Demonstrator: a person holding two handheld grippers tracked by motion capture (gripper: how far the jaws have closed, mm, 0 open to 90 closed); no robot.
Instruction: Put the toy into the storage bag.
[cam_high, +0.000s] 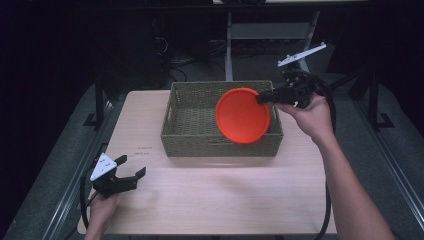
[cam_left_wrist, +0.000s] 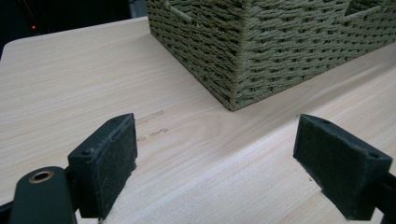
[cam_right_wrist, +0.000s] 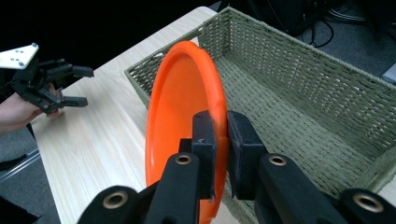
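Right tool (cam_high: 264, 98) is clamped on the rim of an orange plate (cam_high: 242, 115), held tilted over the right half of the basket (cam_high: 220, 143) at frame centre. Judged from this, the plate is not yet set down. Left tool (cam_high: 131, 172), lower left above the table (cam_high: 225, 190), is held apart and empty.

Free room: the worktop (cam_high: 225, 200) along its near edge and left side was left bare. Obstacle: woven basket (cam_high: 190, 135) at the far edge, its opening partly blocked by a tilted orange plate (cam_high: 242, 116).
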